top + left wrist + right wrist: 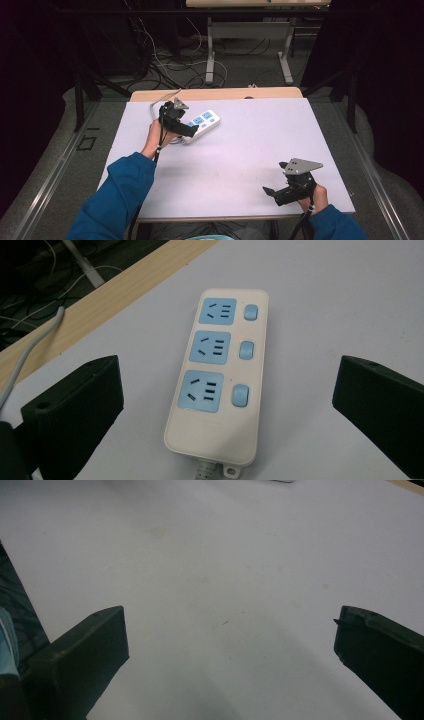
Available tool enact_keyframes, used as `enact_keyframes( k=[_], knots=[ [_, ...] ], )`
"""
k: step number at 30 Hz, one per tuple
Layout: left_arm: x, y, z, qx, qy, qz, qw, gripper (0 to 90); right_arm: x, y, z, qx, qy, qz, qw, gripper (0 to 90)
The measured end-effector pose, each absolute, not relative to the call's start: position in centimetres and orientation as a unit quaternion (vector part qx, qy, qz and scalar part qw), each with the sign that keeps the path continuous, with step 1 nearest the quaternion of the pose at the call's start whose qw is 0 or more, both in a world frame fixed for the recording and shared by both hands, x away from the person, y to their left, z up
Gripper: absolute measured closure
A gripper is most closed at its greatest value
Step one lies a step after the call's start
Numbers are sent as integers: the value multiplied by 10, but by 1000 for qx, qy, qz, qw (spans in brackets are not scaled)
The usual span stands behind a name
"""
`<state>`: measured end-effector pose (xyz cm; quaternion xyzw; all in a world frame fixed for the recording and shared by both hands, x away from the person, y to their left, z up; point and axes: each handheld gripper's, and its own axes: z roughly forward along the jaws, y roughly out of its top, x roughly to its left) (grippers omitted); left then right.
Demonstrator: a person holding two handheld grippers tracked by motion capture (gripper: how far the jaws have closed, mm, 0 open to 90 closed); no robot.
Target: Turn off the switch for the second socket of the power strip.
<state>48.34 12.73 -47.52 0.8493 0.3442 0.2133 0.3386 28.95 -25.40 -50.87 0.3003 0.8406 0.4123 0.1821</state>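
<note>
A white power strip [202,124] [216,375] with three blue sockets and three blue switches lies flat at the back left of the white table [240,160]. My left gripper [184,126] [227,377] hovers over the strip's cable end, open, with the strip between its spread jaws and touching neither. A grey cable [30,347] runs off the strip's end toward the table's back edge. Near the front right corner my right gripper [274,194] [227,622] is open above bare tabletop, nothing between its jaws.
A wooden strip [215,93] borders the table's back edge. Beyond it stand metal desk legs [211,55] among loose cables on the floor [165,65]. Blue sleeves [120,200] come in from the bottom.
</note>
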Motion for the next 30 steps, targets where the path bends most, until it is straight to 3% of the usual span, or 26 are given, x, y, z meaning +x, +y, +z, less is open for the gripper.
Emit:
enact_keyframes(
  k=[30],
  knots=[
    [510,112,-497,843,366,196,340,20,291,-254,-510,302,845,405,179,2]
  ],
)
